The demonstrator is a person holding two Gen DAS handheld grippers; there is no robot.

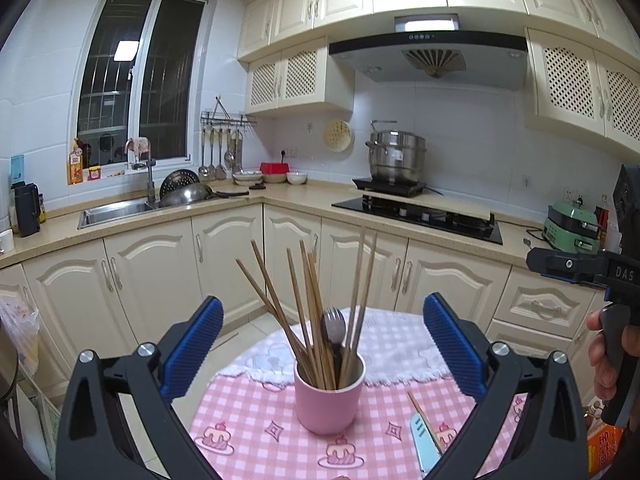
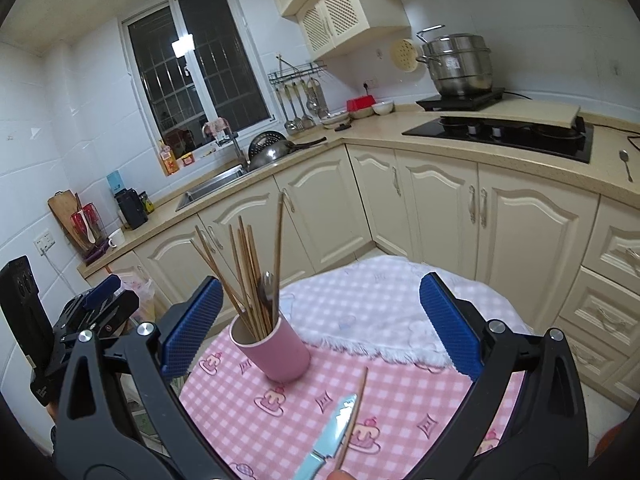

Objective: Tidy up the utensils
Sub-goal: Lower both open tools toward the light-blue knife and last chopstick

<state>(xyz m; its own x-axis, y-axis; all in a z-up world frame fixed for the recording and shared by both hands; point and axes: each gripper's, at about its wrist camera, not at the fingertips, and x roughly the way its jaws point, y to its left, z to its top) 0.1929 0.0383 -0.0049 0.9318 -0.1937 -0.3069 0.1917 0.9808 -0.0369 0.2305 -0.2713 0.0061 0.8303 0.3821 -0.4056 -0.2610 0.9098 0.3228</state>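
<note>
Pink checked tablecloth (image 1: pixel 248 412) under a pink cup (image 1: pixel 329 396) in a cream-cabinet kitchen, both hand-held grippers (image 1: pixel 322 344) (image 2: pixel 320 328) wide open, empty

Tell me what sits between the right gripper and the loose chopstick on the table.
Nothing visible does. The right gripper is open above the table, and the loose chopstick lies in the open on the pink cloth, right beside the blue knife. The pink cup stands farther back, off that path.
</note>
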